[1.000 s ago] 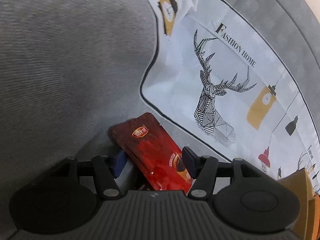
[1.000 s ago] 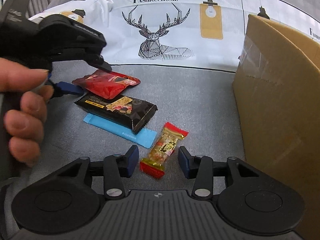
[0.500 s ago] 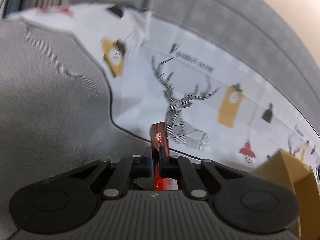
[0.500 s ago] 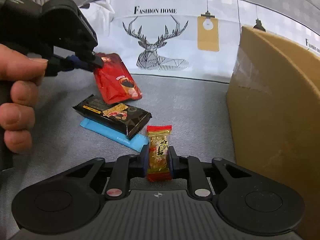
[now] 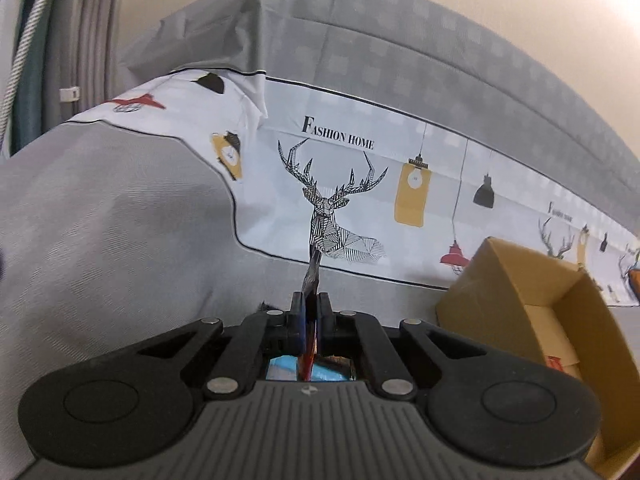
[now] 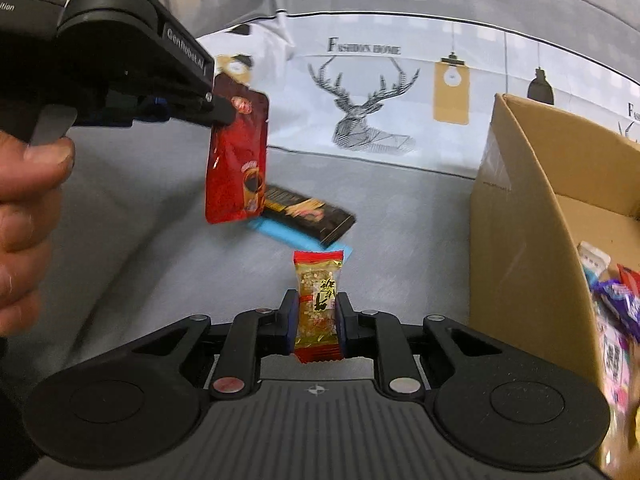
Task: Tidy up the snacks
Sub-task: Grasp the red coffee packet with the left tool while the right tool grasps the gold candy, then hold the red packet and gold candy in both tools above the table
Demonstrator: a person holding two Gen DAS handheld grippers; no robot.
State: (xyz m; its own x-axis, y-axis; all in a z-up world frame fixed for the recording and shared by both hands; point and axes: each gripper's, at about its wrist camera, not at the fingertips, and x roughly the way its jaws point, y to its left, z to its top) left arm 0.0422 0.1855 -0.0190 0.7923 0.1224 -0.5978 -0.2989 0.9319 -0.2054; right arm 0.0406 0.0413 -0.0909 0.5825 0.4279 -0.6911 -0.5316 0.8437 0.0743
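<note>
While the left gripper [image 6: 222, 114] pinches only the top corner of the glossy red foil snack pouch [image 6: 236, 160], the pouch dangles free at ten o'clock in the right wrist view and could, I judge, slip out if swung hard toward the open brown cardboard box [image 6: 524, 200] at three o'clock. The right gripper [image 6: 318, 320] is clamped on the small gold-and-red wrapped nut candy bar [image 6: 318, 300], held upright; its slick wrapper might slide out too. A black rectangular snack packet [image 6: 308, 212] lies on a flat light-blue packet [image 6: 280, 234] on the grey bed cover [image 6: 140, 220], near centre. Behind, a white sheet printed with a deer [image 5: 332, 216] meets a grey checked headboard [image 5: 400, 40] and a cream wall.
</note>
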